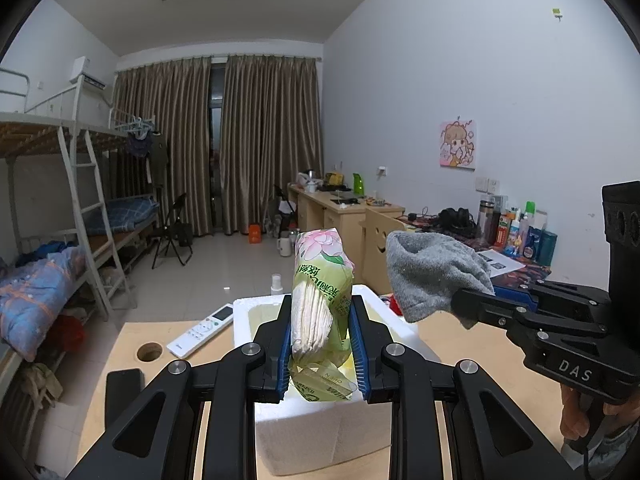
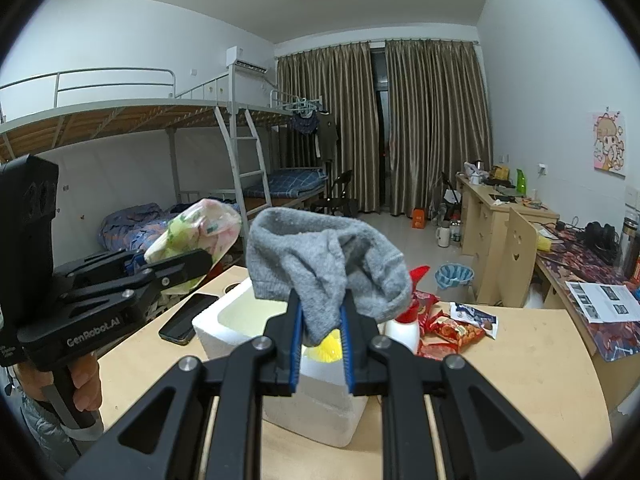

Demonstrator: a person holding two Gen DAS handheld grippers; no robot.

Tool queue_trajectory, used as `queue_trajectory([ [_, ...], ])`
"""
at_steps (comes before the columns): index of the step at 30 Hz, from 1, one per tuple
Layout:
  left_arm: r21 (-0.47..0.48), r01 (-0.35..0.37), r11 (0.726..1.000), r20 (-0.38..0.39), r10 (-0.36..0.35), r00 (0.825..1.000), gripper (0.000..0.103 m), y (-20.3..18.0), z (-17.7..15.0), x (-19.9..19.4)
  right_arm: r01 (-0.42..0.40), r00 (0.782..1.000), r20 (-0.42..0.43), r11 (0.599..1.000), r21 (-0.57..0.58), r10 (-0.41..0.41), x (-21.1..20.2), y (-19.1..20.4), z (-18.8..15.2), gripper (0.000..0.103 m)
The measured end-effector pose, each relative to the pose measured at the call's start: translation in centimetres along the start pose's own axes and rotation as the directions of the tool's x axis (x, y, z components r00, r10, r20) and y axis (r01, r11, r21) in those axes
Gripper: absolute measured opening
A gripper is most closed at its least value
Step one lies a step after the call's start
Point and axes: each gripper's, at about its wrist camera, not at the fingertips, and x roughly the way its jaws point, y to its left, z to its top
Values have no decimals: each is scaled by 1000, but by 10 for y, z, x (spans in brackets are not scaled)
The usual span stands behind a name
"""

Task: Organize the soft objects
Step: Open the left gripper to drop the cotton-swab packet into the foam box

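My left gripper [image 1: 320, 308] is shut on a green and pink tissue pack [image 1: 320, 280] and holds it upright above a white foam box [image 1: 316, 436]. My right gripper [image 2: 320, 300] is shut on a grey sock [image 2: 324, 260] and holds it above the same foam box [image 2: 312, 400]. In the left wrist view the sock [image 1: 432, 272] and right gripper [image 1: 476, 304] are at the right. In the right wrist view the tissue pack [image 2: 196, 232] and left gripper [image 2: 200, 260] are at the left. A yellow object [image 2: 326, 348] lies inside the box.
The box stands on a light wooden table [image 2: 520, 368]. On it lie a white remote [image 1: 204, 330], a black phone [image 2: 186, 320], a white bottle with a red cap [image 2: 404, 324] and red snack bags [image 2: 452, 330]. A round hole [image 1: 149, 351] is in the tabletop.
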Motion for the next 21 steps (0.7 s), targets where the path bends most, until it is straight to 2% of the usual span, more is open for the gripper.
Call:
queue_trajectory([
  [21,8,52,999,-115,-51,992,27,13,-2,70,1,1000,-23,1000,16,-1,27,-7,6,20],
])
